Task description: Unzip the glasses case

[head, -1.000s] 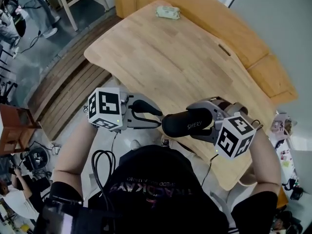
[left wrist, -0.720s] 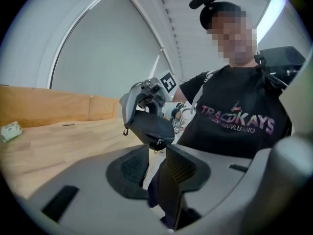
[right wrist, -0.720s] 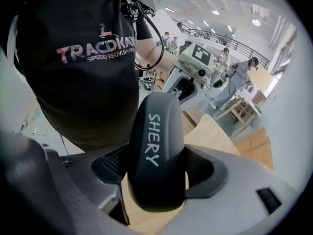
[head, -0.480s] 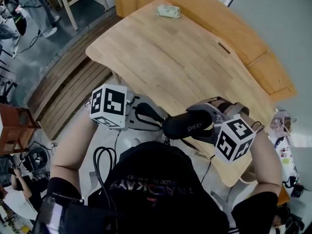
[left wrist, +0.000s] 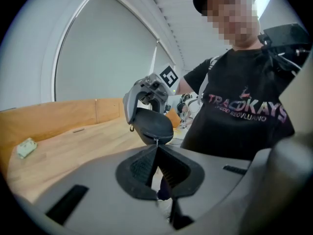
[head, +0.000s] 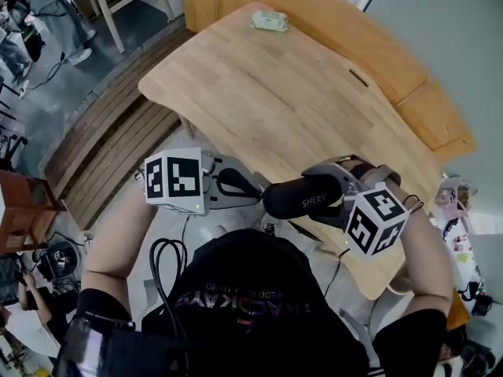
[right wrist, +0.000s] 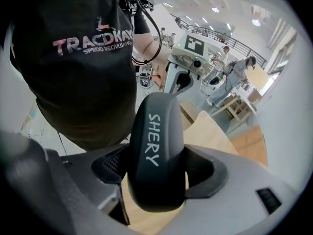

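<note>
Left gripper view: the left gripper, spread a second ago, is now pressed together on the zip pull at the end of the glasses case.
Right gripper: clamps the case body in the air, at the worktop's near edge.
Meaning: the pull looks secured, so drawing it along the zip likely comes next.

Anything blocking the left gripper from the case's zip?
Nothing visible. The left gripper is already there, its jaws shut at the zip pull on the end of the case, apparently pinching it. The right gripper clamps the case in mid-air.
</note>
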Motion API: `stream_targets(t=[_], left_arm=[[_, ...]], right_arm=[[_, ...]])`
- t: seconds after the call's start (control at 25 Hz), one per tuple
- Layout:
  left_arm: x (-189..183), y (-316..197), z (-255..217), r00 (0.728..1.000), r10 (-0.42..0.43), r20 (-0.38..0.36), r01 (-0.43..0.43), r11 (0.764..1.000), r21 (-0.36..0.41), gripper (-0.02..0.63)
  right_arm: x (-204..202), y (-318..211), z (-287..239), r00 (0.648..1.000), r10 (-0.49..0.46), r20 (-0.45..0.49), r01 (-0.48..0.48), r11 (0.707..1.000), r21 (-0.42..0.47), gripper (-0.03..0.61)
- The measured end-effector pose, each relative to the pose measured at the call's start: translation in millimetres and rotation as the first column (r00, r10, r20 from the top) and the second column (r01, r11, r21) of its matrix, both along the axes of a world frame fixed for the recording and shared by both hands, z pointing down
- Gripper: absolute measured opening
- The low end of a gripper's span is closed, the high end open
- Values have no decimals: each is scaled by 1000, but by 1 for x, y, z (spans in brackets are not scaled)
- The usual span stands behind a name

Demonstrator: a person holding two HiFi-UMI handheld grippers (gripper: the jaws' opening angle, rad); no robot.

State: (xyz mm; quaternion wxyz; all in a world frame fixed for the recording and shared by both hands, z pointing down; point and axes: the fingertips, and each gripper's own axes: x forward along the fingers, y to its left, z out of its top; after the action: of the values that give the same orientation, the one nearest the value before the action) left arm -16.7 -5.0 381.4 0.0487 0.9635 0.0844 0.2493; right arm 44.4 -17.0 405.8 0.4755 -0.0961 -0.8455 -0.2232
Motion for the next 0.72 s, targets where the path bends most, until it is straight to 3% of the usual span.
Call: stream_targets(t=[0.16,0.4,0.56,0.72], left_arm=[[1,-11,1,996,-93,7,91,991,103,11],[-1,-30,1,969,-246,-3,238,935,261,11],[-7,-41,10,941,-338,34,309,893,327,11],[-12,-45,23,918,-392,62,350,873,339,11]], right_arm=[[1,-6,3,999,49,16,-49,999,-19,350],[1,-15,6,986,156,63,-150,984,-91,350],[-3,-20,19,959,269,85,-252,953,-171,348],[-6,-21,33,927,367,73,-340,908,-243,348]])
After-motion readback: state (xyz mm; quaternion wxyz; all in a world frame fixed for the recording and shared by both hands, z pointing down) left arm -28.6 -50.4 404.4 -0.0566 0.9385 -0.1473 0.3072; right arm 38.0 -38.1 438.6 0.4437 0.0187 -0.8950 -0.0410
